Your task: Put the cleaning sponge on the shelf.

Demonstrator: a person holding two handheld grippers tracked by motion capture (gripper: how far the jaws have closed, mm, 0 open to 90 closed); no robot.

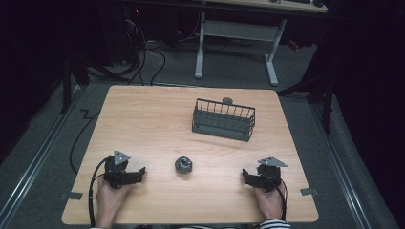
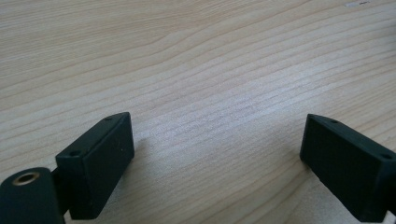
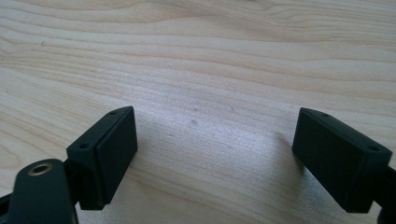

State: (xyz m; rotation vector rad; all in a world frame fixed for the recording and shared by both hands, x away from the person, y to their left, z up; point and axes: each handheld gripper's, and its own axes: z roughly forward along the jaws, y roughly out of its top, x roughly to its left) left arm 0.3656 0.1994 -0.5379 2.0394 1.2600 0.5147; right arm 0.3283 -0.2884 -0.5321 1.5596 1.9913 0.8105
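We find a small dark round object (image 1: 183,165) lying on the surface (image 1: 153,124), between both tongs, wire basket (image 1: 223,119) beyond. Left tongs (image 1: 138,172) and right tongs (image 1: 246,175) rest spread, holding nothing. We judge either should approach it level, jaws straddling it.

A fixed camera hangs high above the person's side, looking forward and down across the whole wooden table (image 1: 157,119) toward twelve o'clock, floor and desk legs beyond. Two more cameras ride low on the hand-held grippers, each staring along its own spread jaws at bare wood grain from very close. All three views share that tabletop's near edge region.
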